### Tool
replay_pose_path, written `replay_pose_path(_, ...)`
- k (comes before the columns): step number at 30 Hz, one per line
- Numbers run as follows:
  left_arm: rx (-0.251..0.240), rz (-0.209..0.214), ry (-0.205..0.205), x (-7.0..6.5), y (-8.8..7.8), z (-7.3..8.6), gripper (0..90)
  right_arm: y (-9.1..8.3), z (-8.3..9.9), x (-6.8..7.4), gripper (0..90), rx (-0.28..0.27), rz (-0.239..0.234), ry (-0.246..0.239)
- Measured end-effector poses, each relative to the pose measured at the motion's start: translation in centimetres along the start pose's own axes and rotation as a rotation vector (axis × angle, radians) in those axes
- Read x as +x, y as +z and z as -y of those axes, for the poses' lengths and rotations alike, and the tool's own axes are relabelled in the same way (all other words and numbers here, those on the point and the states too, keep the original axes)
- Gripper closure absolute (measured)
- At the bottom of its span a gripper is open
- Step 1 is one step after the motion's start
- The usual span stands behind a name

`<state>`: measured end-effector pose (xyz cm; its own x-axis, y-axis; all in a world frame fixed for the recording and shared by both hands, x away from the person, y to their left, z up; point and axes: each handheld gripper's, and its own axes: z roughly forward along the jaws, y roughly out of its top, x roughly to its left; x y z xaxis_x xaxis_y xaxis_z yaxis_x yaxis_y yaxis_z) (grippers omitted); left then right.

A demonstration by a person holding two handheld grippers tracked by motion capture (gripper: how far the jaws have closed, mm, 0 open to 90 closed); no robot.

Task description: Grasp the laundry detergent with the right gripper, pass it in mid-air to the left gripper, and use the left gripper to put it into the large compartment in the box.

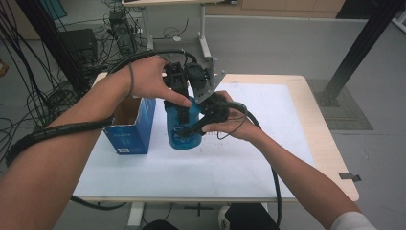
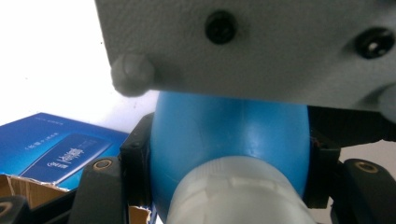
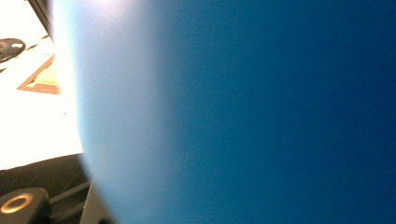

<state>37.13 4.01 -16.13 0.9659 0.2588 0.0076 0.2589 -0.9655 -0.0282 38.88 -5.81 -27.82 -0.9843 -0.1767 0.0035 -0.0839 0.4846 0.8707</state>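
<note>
- While the left tongs (image 1: 179, 103) clamp the blue bottle's (image 1: 184, 132) neck from twelve o'clock, it stays upright.
- Right tongs (image 1: 203, 125) clamp its body from three o'clock, likely steadying it on the worktop (image 1: 249, 158).

A: L gripper (image 1: 181, 103) status?
B: I've got it pointing down from above, jaws clamped tight, L forearm in from lower left.
A: R gripper (image 1: 207, 120)?
B: Lying level from the right, jaws clamped, wrist bent inward.
</note>
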Motion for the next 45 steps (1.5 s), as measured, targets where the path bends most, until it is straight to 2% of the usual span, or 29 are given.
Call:
replay_pose_path(31, -0.007, -0.004, -0.007, 0.09, -0.03, -0.06, 37.4, -0.08, 0.1, -0.2, 44.1, -0.003, 0.005, -0.008)
replay_pose_path(34, 0.008, -0.002, 0.003, 0.18, -0.06, -0.15, 37.5, -0.07, 0.11, -0.16, 44.0, -0.002, 0.0, 0.004)
replay_pose_path(37, 0.008, -0.001, -0.007, 0.12, 0.07, -0.21, 37.6, -0.05, 0.12, -0.05, 43.8, 0.0, -0.009, 0.021)
replay_pose_path(42, -0.001, -0.003, -0.012, 0.12, 0.03, -0.23, 37.6, -0.1, 0.17, -0.12, 43.7, -0.004, -0.013, 0.021)
replay_pose_path(45, 0.001, -0.008, -0.018, 0.04, -0.06, -0.25, 37.7, -0.1, 0.2, -0.27, 43.6, -0.008, -0.008, 0.002)
